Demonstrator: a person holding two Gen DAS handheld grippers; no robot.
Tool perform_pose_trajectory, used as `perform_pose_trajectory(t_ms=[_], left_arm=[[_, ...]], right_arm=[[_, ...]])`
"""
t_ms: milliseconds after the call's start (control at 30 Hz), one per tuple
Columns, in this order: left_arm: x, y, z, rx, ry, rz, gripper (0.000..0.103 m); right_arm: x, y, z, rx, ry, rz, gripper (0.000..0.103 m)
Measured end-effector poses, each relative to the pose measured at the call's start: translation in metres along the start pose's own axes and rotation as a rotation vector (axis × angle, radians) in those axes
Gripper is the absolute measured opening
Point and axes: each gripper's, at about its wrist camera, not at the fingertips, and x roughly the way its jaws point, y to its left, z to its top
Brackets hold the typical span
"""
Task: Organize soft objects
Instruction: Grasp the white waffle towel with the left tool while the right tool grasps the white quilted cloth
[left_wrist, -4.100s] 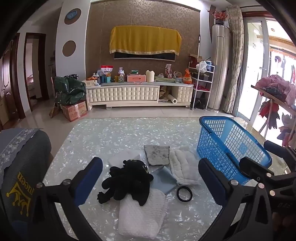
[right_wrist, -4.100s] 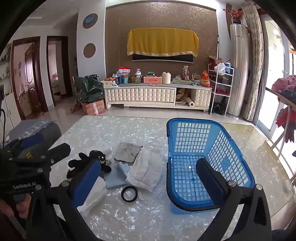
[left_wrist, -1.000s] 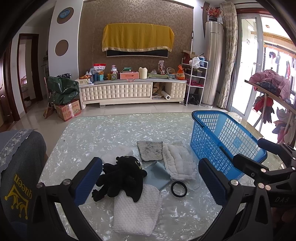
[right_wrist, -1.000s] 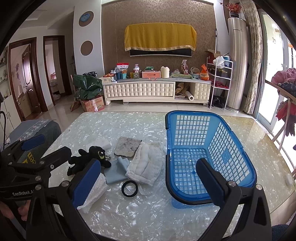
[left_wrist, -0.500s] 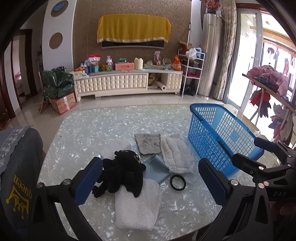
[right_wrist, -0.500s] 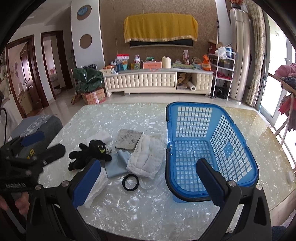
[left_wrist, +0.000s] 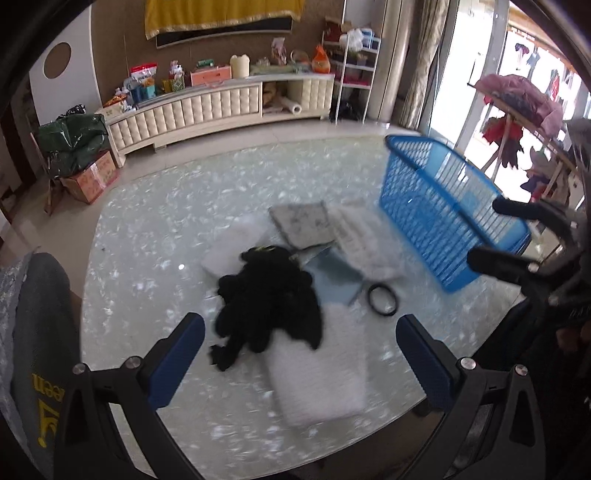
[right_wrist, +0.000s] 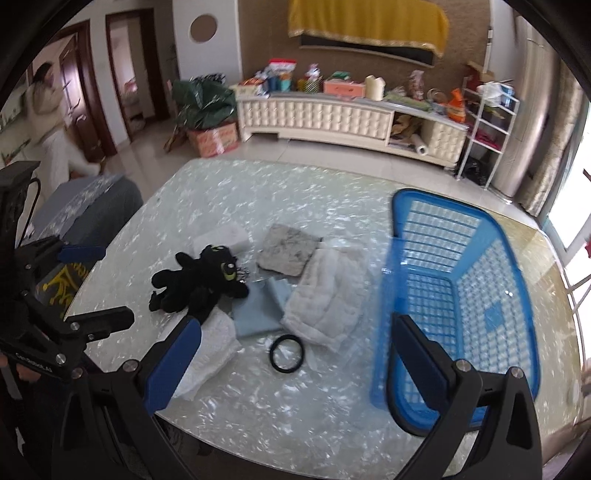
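The black plush toy (right_wrist: 201, 282) lies on the desk (right_wrist: 229, 192) left of centre. In the right wrist view its long axis runs from the head, at the right, toward the limbs at the lower left. The head, with one yellow-green eye, faces up. The lower body overlaps the white knitted cloth (left_wrist: 317, 369), which lies nearest the front desk edge.

A light blue cloth (right_wrist: 260, 310) touches the toy on its right. A white quilted cloth (right_wrist: 325, 295) lies right of that, its long axis running toward the far side of the desk. A grey mottled pad (right_wrist: 288, 249) lies flat behind these, and a white foam block (right_wrist: 221, 236) lies behind the toy. A black ring (right_wrist: 287, 352) lies flat on the desk, just in front of the quilted cloth.

The blue basket (right_wrist: 491, 295) stands upright at the right, open side up, its long axis front to back. Its near end sits close to the front desk edge.

Open desk surface extends across the far half and along the front edge between the ring and the basket.

The left tongs (left_wrist: 301, 354) hang above the knitted cloth, jaws wide, holding nothing. The right tongs (right_wrist: 295, 363) hang above the front desk edge, jaws wide, holding nothing; one blue pad (right_wrist: 171, 363) shows over the knitted cloth, the other over the basket's near end.
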Motion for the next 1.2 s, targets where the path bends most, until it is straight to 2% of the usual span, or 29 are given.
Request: perform_pose_trajectory(t_ms=[233, 433, 600, 700, 833, 967, 1100, 1200], left_arm=[[0.011, 0.029, 0.004, -0.024, 0.066, -0.061, 0.103], [0.03, 0.037, 0.005, 0.003, 0.131, -0.087, 0.103], [0.046, 0.038, -0.005, -0.055, 0.195, -0.155, 0.101], [0.062, 0.033, -0.017, -0.078, 0.238, -0.18, 0.1], [0.082, 0.029, -0.031, -0.107, 0.287, -0.188, 0.095], [0.101, 0.026, -0.044, -0.11, 0.336, -0.184, 0.089], [0.112, 0.021, -0.047, -0.1, 0.344, -0.179, 0.089], [0.122, 0.017, -0.046, -0.101, 0.363, -0.185, 0.082]], right_arm=[[0.028, 0.012, 0.017, -0.02, 0.099, 0.028, 0.103], [0.047, 0.017, 0.025, -0.049, 0.162, 0.053, 0.103], [0.071, 0.02, 0.028, -0.03, 0.221, 0.092, 0.103], [0.084, 0.024, 0.03, -0.046, 0.257, 0.104, 0.095], [0.097, 0.028, 0.028, -0.085, 0.287, 0.104, 0.094], [0.112, 0.026, 0.022, -0.114, 0.323, 0.076, 0.085], [0.123, 0.018, 0.017, -0.11, 0.341, 0.064, 0.08], [0.13, 0.012, 0.015, -0.107, 0.352, 0.045, 0.077]])
